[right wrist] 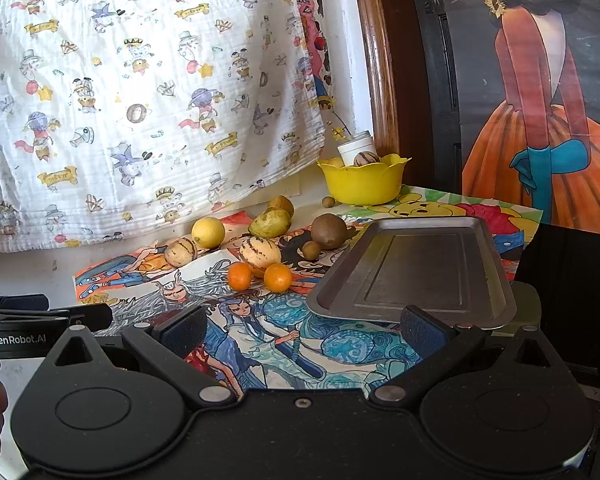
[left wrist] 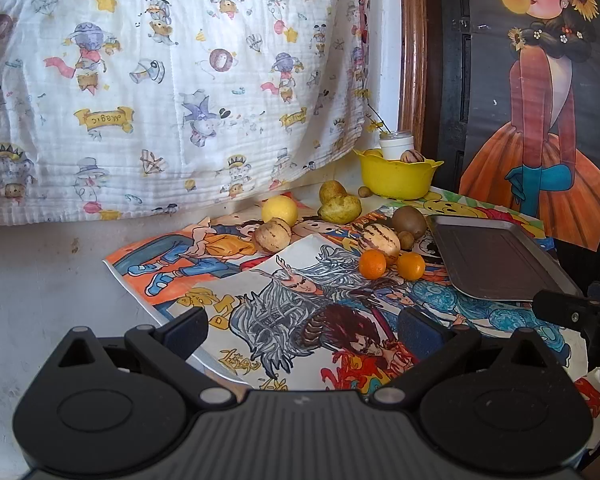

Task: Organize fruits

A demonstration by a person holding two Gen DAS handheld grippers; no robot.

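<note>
Both hand-held grippers hang with jaws spread and nothing held: the left hand-held gripper low at six o'clock, the right hand-held gripper beside it. Fruit lies loose on the bench: lemon at eleven, two oranges at twelve, the bare tray at two. I'd straddle one orange squarely, squeezing gently.

The bowl hides most of its fruit and the white jar behind, at one o'clock.
</note>
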